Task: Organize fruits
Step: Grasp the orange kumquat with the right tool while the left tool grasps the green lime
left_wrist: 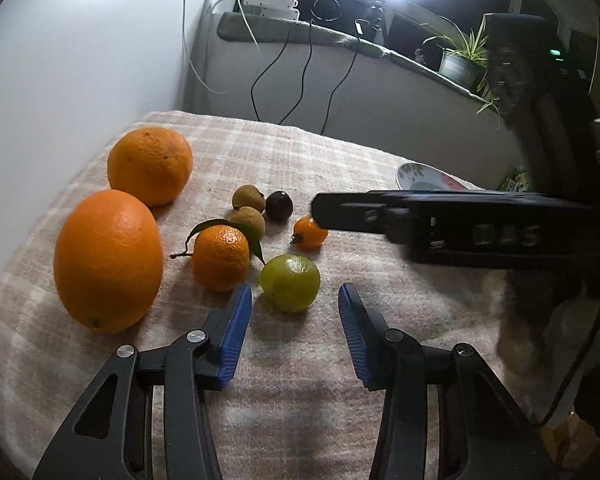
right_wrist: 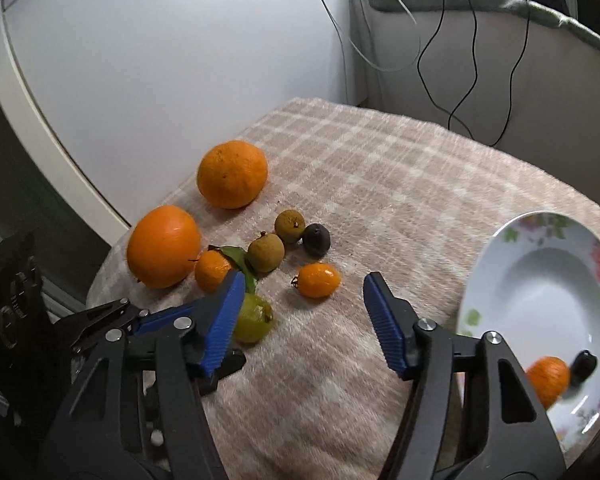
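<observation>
Partly hidden beside the green fruit (right_wrist: 256,318): small orange (right_wrist: 212,274) behind a blue pad; plate (right_wrist: 500,248) cut off, contents blurred.

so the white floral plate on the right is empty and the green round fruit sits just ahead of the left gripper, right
Not quite: the white floral plate is not empty. The right wrist view shows an orange fruit and a small dark fruit in it. The green round fruit does sit just ahead of the left gripper.

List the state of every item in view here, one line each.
Left hand-held gripper: open, empty, green fruit just ahead.
Right hand-held gripper: open, empty.
Plate: holds a small orange fruit and a dark fruit.
Two large oranges: loose on the cloth.
</observation>
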